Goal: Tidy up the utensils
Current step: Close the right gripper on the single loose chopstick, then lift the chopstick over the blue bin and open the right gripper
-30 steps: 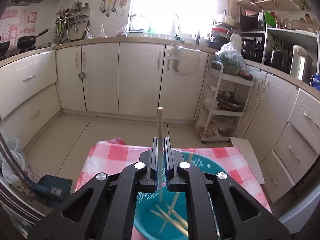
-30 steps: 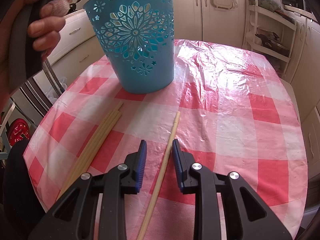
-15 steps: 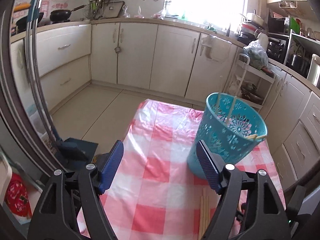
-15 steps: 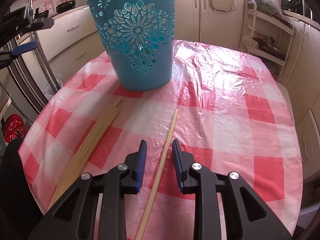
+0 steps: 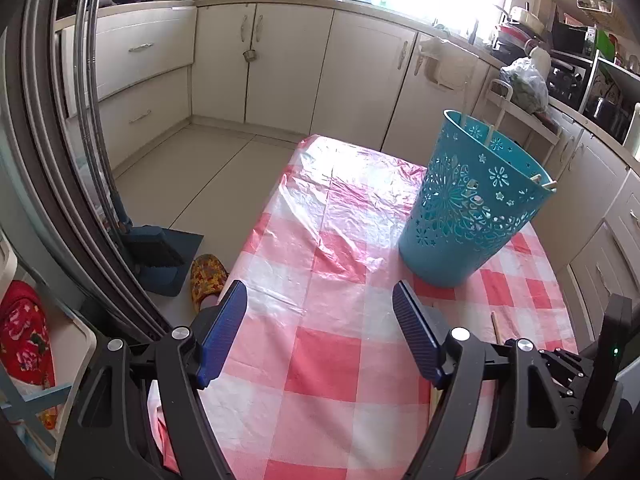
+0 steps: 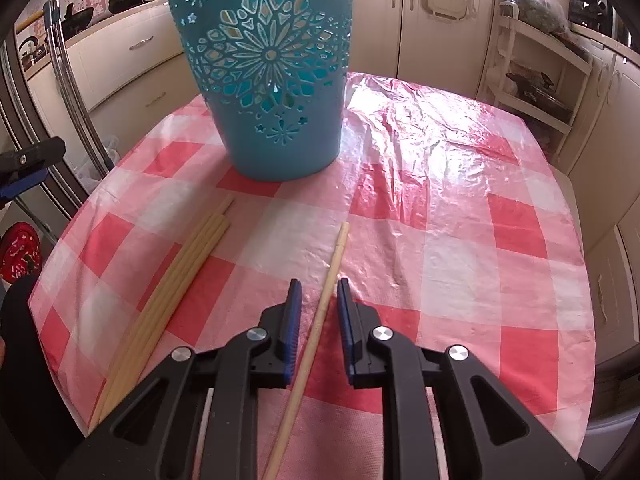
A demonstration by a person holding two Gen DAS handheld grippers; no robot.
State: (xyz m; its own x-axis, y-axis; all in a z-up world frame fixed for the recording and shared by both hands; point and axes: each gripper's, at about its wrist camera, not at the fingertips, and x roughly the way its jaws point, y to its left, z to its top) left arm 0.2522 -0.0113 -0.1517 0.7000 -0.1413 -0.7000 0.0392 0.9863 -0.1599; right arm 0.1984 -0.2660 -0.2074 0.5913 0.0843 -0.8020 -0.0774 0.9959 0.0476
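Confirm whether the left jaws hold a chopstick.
No, the left gripper is open with only the checked cloth showing between its jaws.

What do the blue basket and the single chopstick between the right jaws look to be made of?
Basket: likely moulded plastic, smooth teal with cut-through flower holes. Chopstick: pale, matte, probably bamboo or wood; grain too fine to tell.

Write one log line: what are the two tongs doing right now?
left tongs: open, empty | right tongs: closing around single chopstick, not pinched yet | blue basket: upright | chopstick bundle: on tablecloth
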